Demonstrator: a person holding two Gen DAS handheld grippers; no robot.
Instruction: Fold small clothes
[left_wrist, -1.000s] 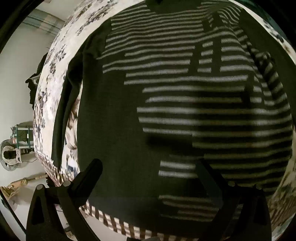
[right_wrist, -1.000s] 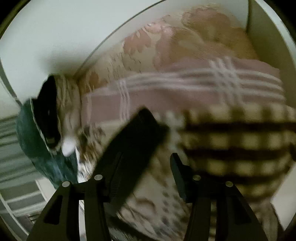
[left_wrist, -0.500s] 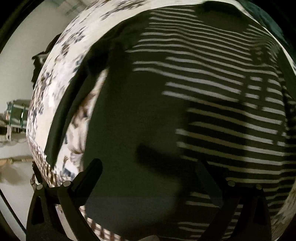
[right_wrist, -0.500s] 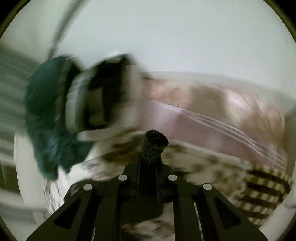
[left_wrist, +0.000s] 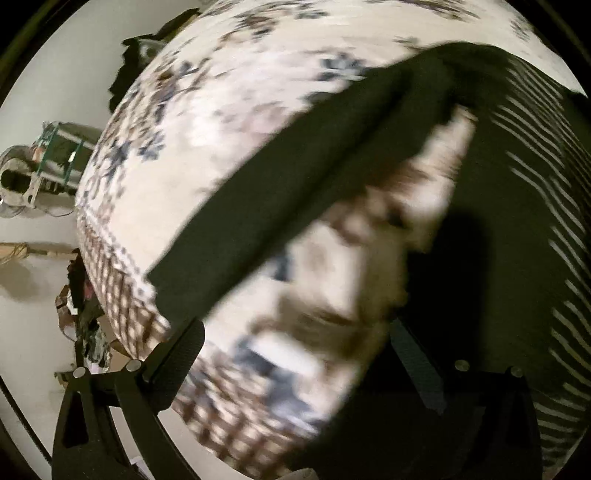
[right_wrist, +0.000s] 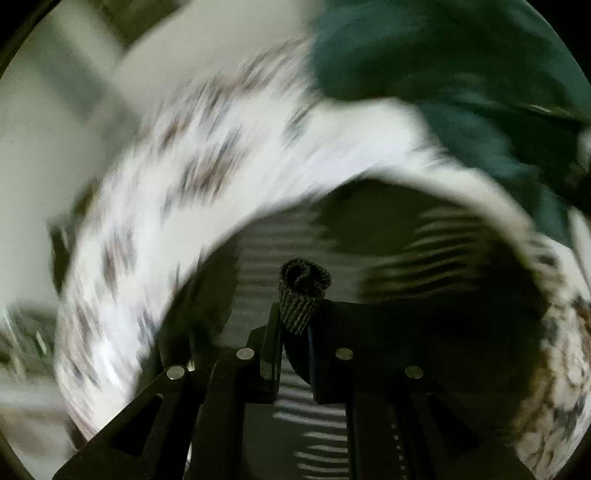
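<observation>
On the floral bedspread (left_wrist: 229, 122), the dark striped sweater (left_wrist: 517, 206) lies flat while the left gripper (left_wrist: 299, 365), fingers spread and empty, swings from its body toward the sleeve (left_wrist: 295, 192); the right gripper (right_wrist: 295, 332), open a second ago, now pinches the ribbed cuff (right_wrist: 303, 295), starting the sleeve fold.

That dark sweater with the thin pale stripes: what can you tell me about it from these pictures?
The sweater looks like a dark, almost black knit with thin pale stripes across its body. It lies on a floral patterned cover, one plain dark sleeve stretched diagonally over the print. In the right wrist view the right claw is shut on a rolled ribbed edge, probably a cuff or hem. The left claw is open just above it. Both views are blurred.
</observation>
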